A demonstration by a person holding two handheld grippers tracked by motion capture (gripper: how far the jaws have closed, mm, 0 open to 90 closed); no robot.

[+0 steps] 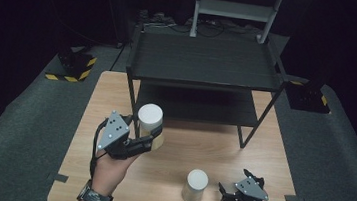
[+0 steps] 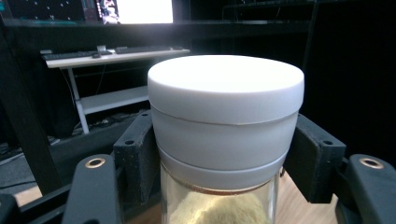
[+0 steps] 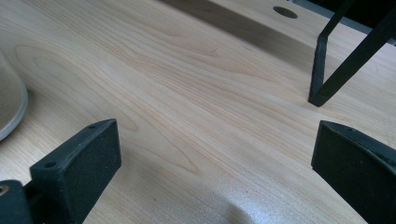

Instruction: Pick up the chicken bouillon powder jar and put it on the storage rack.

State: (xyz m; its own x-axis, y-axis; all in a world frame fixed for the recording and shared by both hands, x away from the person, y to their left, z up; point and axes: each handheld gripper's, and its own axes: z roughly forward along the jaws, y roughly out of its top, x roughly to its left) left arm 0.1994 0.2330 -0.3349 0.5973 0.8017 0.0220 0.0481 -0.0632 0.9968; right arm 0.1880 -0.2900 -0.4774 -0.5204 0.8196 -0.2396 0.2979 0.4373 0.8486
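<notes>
A: What's the setting?

B: A dark room with grey carpet. A light wooden table (image 1: pixel 181 146) sits in the middle, and a black two-tier shelf rack (image 1: pixel 205 63) stands on its far half, toward twelve o'clock. Behind that is a white desk frame (image 1: pixel 236 11).

A: Start at the left. What's there?

B: At about nine o'clock from the table's centre, the left gripper (image 1: pixel 149 140) is clenched on a white-lidded jar (image 1: pixel 150 122). The left gripper view shows its jaws pressing both sides just under the lid, with clear glass and a yellowish powder below. The jar stands upright, just beside the rack's front left leg. I cannot tell if it rests on the table or is lifted.

A: And moving right?

B: A second white-lidded jar (image 1: pixel 195 185) stands alone near the front edge, around six o'clock. Just beside it, at about four o'clock, is the right gripper (image 1: pixel 222 190). Its jaws are spread wide with only bare wood between them. In the right gripper view, the jar's edge (image 3: pixel 9 102) sits at nine o'clock and a rack leg (image 3: pixel 320 70) at two o'clock.
</notes>
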